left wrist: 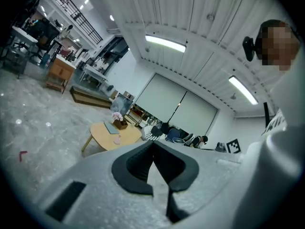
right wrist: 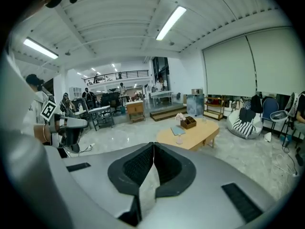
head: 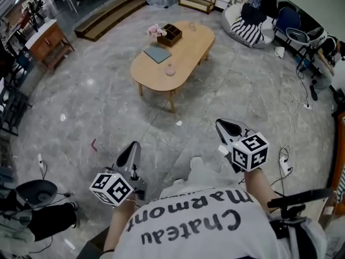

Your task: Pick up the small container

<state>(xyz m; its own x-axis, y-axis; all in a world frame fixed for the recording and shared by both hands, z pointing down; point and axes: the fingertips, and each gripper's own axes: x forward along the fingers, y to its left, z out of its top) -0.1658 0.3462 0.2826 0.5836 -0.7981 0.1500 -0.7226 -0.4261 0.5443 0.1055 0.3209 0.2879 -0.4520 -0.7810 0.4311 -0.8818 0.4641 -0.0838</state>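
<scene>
A small pink container [head: 170, 69] stands on the near end of an oval wooden table [head: 188, 47] several steps ahead; it also shows as the small pink container [left wrist: 116, 140] on the table [left wrist: 102, 137] and the small pink container [right wrist: 179, 140] on the table [right wrist: 200, 135]. My left gripper [head: 132, 148] and right gripper [head: 228, 127] are held low over the floor, well short of the table. Both point toward it, shut and holding nothing. Close up, the left gripper [left wrist: 152, 145] and right gripper [right wrist: 153, 146] have their jaws closed together.
On the table lie a grey-blue book [head: 157, 54], a brown divided box [head: 172, 34], pink flowers [head: 156, 31] and a glass [head: 192, 26]. A beanbag [head: 248, 23] and cables [head: 299, 99] sit right, a wooden cabinet [head: 48, 42] left, a chair base [head: 35, 193] near my left side.
</scene>
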